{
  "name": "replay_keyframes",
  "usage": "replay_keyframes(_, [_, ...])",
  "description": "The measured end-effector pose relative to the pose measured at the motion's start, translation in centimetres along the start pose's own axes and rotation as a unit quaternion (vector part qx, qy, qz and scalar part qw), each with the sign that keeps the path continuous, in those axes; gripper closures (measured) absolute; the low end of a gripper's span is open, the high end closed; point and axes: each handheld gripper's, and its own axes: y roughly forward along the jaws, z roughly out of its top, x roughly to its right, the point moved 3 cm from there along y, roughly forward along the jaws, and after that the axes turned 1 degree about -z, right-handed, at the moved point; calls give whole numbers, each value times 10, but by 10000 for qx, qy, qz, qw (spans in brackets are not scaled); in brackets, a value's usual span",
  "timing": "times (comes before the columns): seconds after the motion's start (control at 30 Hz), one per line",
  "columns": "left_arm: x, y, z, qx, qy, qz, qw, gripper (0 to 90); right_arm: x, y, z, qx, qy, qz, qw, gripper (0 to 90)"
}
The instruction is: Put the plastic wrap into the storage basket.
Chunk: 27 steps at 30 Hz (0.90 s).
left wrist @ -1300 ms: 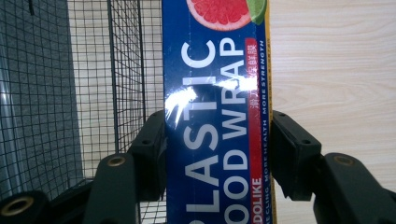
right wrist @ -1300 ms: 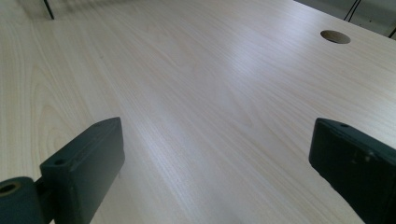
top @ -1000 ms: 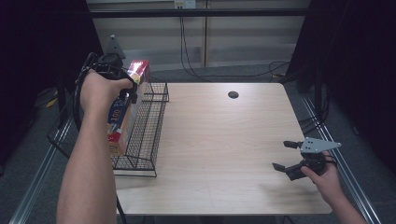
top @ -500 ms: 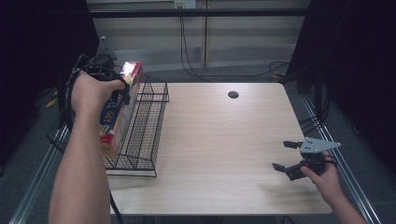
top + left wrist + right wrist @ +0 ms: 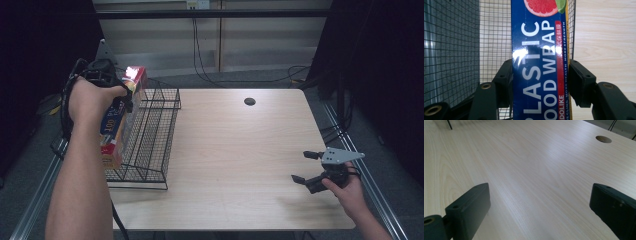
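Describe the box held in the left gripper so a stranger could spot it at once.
Start at the black wire basket on the table's left edge. Over its outer side, the left gripper clamps a long blue box, printed PLASTIC FOOD WRAP with a grapefruit picture.

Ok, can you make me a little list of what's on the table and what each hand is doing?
held thing: plastic food wrap box, blue with a red end
left gripper: jaws shut on the box, holding it above the basket's left edge
wire basket: black, at the table's left side
right gripper: jaws open, nothing between them, low over the table
round hole: far side of the table
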Motion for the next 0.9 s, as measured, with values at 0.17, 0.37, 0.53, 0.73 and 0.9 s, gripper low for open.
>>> replay_keyframes(0.17, [-5,0,0,26,3,42,10000,449,0,0,0,-10,0,-1,10000,29])
replay_keyframes(0.37, [-11,1,-1,13,-6,86,10000,448,-1,0,0,-12,7,19,10000,29])
replay_keyframes(0.53, [-14,4,-2,3,-53,85,9999,448,-1,1,0,-12,-8,24,10000,29])
replay_keyframes(0.73, [-19,7,-3,-53,-91,128,9999,448,-1,2,0,-27,7,46,10000,29])
replay_keyframes(0.9, [-24,8,-4,-30,-117,132,9998,448,-1,2,0,-34,11,47,10000,29])
